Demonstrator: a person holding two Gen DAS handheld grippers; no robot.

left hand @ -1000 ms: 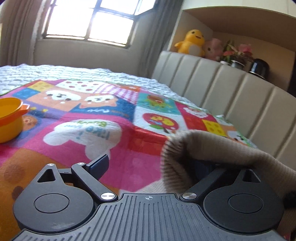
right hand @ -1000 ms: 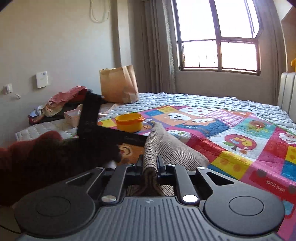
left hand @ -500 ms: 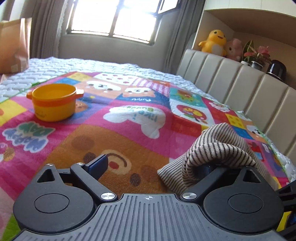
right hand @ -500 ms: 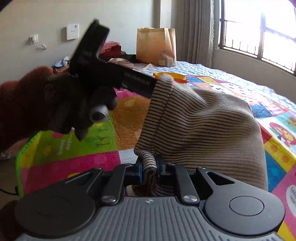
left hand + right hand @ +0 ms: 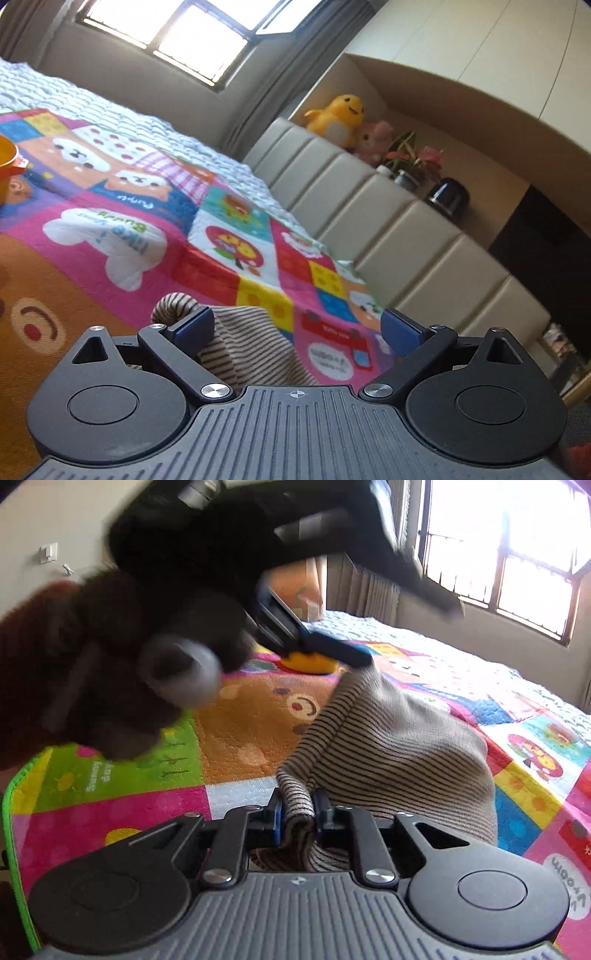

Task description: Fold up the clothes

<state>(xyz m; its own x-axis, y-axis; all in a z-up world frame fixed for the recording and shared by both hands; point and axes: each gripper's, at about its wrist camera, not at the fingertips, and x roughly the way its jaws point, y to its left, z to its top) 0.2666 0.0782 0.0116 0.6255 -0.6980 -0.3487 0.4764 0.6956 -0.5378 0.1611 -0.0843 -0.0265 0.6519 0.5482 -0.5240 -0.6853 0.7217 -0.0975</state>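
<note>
Left wrist view: left claw spread wide, its left blue pad touching the striped garment, which lies bunched on the patchwork play mat covering the bed; nothing clamped. Right wrist view: right claw closed on a fold of the same garment, the cloth draping away rightward onto the mat. Orange bowl behind.

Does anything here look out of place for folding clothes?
Yes: an orange toy pot sits on the colourful play mat beyond the striped garment. Nothing looks spilled or damaged.
</note>
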